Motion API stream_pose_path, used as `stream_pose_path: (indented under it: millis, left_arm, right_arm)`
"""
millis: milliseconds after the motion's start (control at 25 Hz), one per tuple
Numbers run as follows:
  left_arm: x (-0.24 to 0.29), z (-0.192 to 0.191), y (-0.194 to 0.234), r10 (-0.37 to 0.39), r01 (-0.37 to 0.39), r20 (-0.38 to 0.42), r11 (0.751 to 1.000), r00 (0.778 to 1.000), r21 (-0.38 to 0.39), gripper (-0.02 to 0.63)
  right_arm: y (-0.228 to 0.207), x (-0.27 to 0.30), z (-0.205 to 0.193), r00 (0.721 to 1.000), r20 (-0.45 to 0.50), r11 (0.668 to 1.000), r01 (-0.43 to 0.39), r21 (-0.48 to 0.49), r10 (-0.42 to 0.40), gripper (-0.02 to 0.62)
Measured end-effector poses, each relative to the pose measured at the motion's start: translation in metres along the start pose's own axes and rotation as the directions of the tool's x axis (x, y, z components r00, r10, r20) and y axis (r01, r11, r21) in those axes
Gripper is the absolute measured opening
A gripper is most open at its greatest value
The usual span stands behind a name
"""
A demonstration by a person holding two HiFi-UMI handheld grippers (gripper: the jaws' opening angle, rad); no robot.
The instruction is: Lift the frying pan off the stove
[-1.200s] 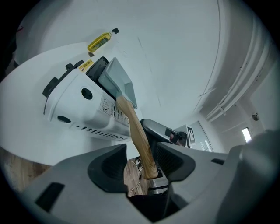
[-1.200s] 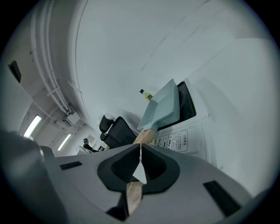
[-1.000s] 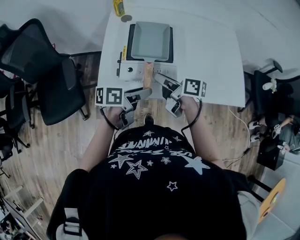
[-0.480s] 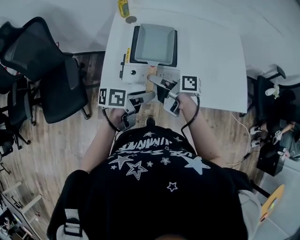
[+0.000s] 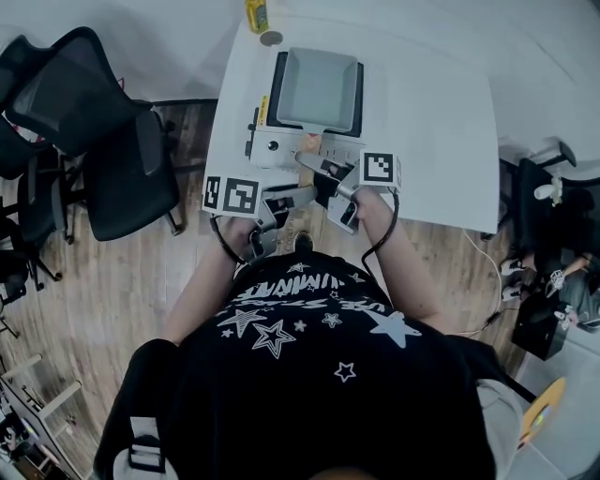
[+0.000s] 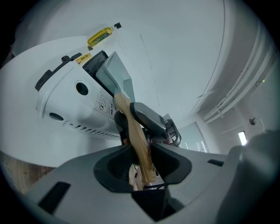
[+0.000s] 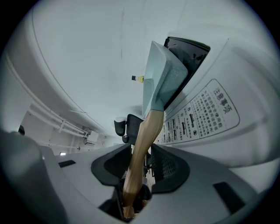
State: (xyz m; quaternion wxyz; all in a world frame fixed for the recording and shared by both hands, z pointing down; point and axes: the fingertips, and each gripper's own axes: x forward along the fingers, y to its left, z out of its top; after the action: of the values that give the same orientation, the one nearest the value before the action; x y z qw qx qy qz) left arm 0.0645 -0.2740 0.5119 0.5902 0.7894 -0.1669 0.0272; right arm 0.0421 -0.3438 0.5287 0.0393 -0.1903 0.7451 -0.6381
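A square grey frying pan (image 5: 317, 89) rests on a white portable stove (image 5: 272, 147) on the white table. Its wooden handle (image 5: 309, 143) points toward me. My left gripper (image 5: 305, 190) reaches in from the left, and my right gripper (image 5: 311, 165) from the right, closer to the pan. In the left gripper view the handle (image 6: 139, 144) runs between the jaws, which are closing and touch both its sides. The right gripper's jaw (image 6: 151, 121) clasps it further up. In the right gripper view the handle (image 7: 142, 144) fills the closing jaws, leading up to the pan (image 7: 164, 81).
A yellow bottle (image 5: 256, 16) and a small round cap (image 5: 271, 38) sit at the table's far left corner. Black office chairs (image 5: 94, 122) stand on the wooden floor to the left. The table's near edge (image 5: 441, 217) lies just behind the grippers.
Both grippers have moved forward from the table's near edge and closed in on the pan handle, hiding most of it. The pan has stayed on the stove.
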Motion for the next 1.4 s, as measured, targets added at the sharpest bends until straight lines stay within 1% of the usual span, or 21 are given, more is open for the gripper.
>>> stream_pose_path:
  millis: [200, 320, 440, 600, 680, 760, 880, 960, 1160, 1280, 1400]
  left_arm:
    - [-0.001, 0.0, 0.0, -0.005, 0.005, 0.005, 1.0, 1.0, -0.001, 0.141]
    - [-0.001, 0.0, 0.0, -0.01, 0.01, 0.013, 1.0, 1.0, 0.002, 0.141]
    - [-0.001, 0.0, -0.001, -0.023, 0.023, 0.021, 1.0, 1.0, 0.007, 0.141]
    - [0.0, 0.002, -0.004, -0.054, 0.054, 0.037, 0.999, 0.998, 0.001, 0.141]
    - [-0.001, 0.005, -0.006, -0.064, 0.063, 0.05, 0.998, 0.997, 0.006, 0.143]
    - [-0.007, -0.001, -0.012, -0.065, 0.063, 0.05, 0.997, 0.997, 0.04, 0.144]
    - [-0.028, -0.028, -0.028, -0.067, 0.062, 0.045, 0.992, 0.997, 0.11, 0.146]
    - [-0.035, -0.035, -0.033, -0.071, 0.064, 0.047, 0.989, 0.996, 0.132, 0.144]
    - [-0.024, -0.019, -0.034, -0.078, 0.073, 0.042, 0.991, 0.996, 0.115, 0.146]
    - [-0.025, -0.022, -0.036, -0.082, 0.077, 0.04, 0.991, 0.996, 0.112, 0.146]
    - [-0.03, -0.026, -0.041, -0.09, 0.084, 0.043, 0.99, 0.995, 0.113, 0.146]
  right_arm:
    - [0.003, 0.001, -0.001, 1.0, -0.002, 1.0, -0.022, 0.003, 0.023, 0.132]
    - [0.006, 0.002, -0.004, 1.0, 0.0, 0.999, -0.025, 0.021, 0.025, 0.13]
    - [0.006, 0.001, -0.003, 0.999, 0.015, 0.999, -0.034, 0.009, 0.033, 0.13]
    - [0.006, -0.001, 0.001, 0.999, 0.028, 0.999, -0.043, -0.03, 0.044, 0.13]
    - [0.009, -0.001, 0.003, 0.997, 0.044, 0.998, -0.056, -0.032, 0.057, 0.133]
    - [0.017, -0.003, -0.005, 0.996, 0.058, 0.996, -0.069, -0.047, 0.072, 0.135]
    - [0.036, -0.007, -0.036, 0.995, 0.059, 0.991, -0.069, -0.113, 0.077, 0.135]
    - [0.045, -0.008, -0.044, 0.995, 0.058, 0.988, -0.069, -0.137, 0.078, 0.135]
    - [0.044, -0.008, -0.025, 0.996, 0.064, 0.987, -0.058, -0.152, 0.068, 0.14]
    - [0.047, -0.009, -0.028, 0.996, 0.061, 0.984, -0.051, -0.171, 0.062, 0.141]
    - [0.053, -0.009, -0.035, 0.996, 0.065, 0.985, -0.053, -0.166, 0.064, 0.143]
